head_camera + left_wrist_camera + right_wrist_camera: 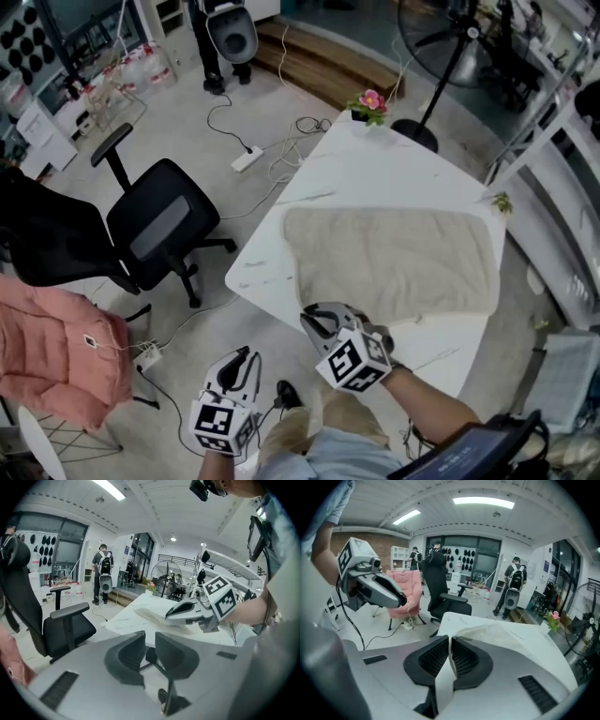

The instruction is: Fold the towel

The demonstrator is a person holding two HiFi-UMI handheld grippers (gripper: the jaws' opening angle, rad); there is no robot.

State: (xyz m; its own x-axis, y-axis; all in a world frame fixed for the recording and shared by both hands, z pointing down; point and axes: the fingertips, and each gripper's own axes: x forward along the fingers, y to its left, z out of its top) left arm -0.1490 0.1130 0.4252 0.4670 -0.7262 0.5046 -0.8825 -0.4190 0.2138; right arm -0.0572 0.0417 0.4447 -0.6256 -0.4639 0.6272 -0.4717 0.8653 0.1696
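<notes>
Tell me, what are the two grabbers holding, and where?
The right gripper seems to pinch the beige terry towel by its near left corner. The left gripper holds nothing.

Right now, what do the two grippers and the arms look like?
The left gripper and right gripper are pale grey plastic shells with black ribbed fingers; each carries a white cube printed with black square markers. The visible sleeve is short, light blue.

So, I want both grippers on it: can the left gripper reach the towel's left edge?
Probably yes: the left gripper hangs open off the table, the towel has its left edge bare, nothing between.
</notes>
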